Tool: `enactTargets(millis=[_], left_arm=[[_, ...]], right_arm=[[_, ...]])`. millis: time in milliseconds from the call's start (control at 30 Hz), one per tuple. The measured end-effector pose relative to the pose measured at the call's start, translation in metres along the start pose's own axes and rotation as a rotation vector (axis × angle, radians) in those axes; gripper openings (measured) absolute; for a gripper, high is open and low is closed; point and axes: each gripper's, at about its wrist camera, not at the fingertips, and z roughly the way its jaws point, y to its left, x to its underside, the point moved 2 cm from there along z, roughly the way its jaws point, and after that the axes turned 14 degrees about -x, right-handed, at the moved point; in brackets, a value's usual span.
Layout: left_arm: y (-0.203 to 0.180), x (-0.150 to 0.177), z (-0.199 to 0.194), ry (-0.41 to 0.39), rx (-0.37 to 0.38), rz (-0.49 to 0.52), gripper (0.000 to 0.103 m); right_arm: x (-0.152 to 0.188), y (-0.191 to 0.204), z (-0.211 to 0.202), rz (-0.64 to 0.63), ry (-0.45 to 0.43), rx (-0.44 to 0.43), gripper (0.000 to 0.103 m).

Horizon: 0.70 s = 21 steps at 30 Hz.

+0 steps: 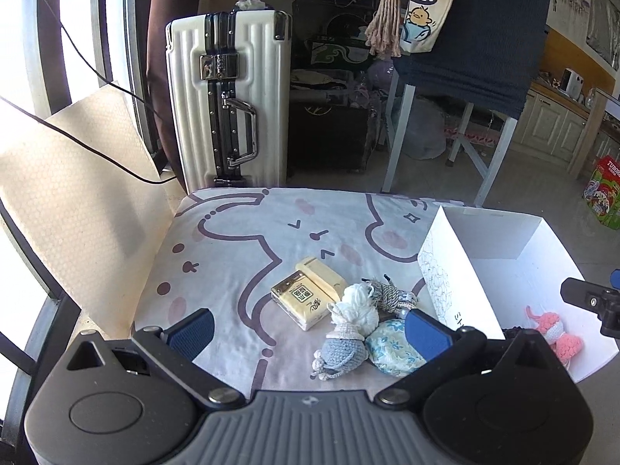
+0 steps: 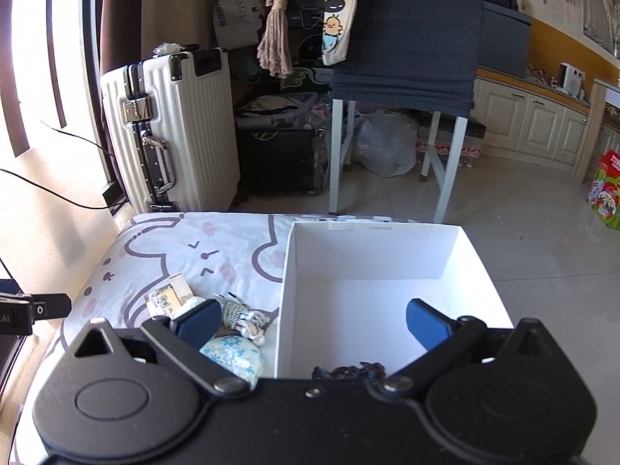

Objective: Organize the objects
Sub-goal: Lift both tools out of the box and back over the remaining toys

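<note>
On the cartoon-print cloth (image 1: 240, 255) lie a yellow tissue pack (image 1: 308, 292), a white-and-blue crochet doll (image 1: 348, 333), a grey knotted rope toy (image 1: 389, 294) and a blue floral pouch (image 1: 391, 348). A white box (image 1: 500, 240) stands to the right, with a pink crochet toy (image 1: 558, 337) inside. My left gripper (image 1: 310, 333) is open and empty, just above the doll and pouch. My right gripper (image 2: 314, 321) is open and empty over the box's (image 2: 372, 248) left wall; a dark braided cord (image 2: 348, 370) lies under it. The pouch (image 2: 232, 356) and rope toy (image 2: 242, 316) also show there.
A white suitcase (image 1: 228, 100) stands beyond the cloth's far edge, with a cream panel (image 1: 77, 193) at left. A stool draped in dark blue cloth (image 1: 472, 38) stands behind on the tiled floor. A colourful carton (image 1: 604, 193) sits at far right.
</note>
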Motion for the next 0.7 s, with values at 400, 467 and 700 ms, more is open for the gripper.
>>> enactTargets(millis=[400,467,700], left_arm=[[0.003,0.009,0.003,-0.052,-0.001,0.004,0.103],[0.002,0.008,0.005,-0.05,0.013,-0.005,0.103],[0.002,0.006,0.017,-0.008,0.002,-0.022,0.103]], right_arm=[[-0.002,0.023,0.017,-0.086,-0.001,-0.031,0.103],[-0.001,0.024,0.02,-0.095,0.003,-0.035,0.103],[0.0,0.032,0.03,-0.152,0.028,-0.032,0.103]])
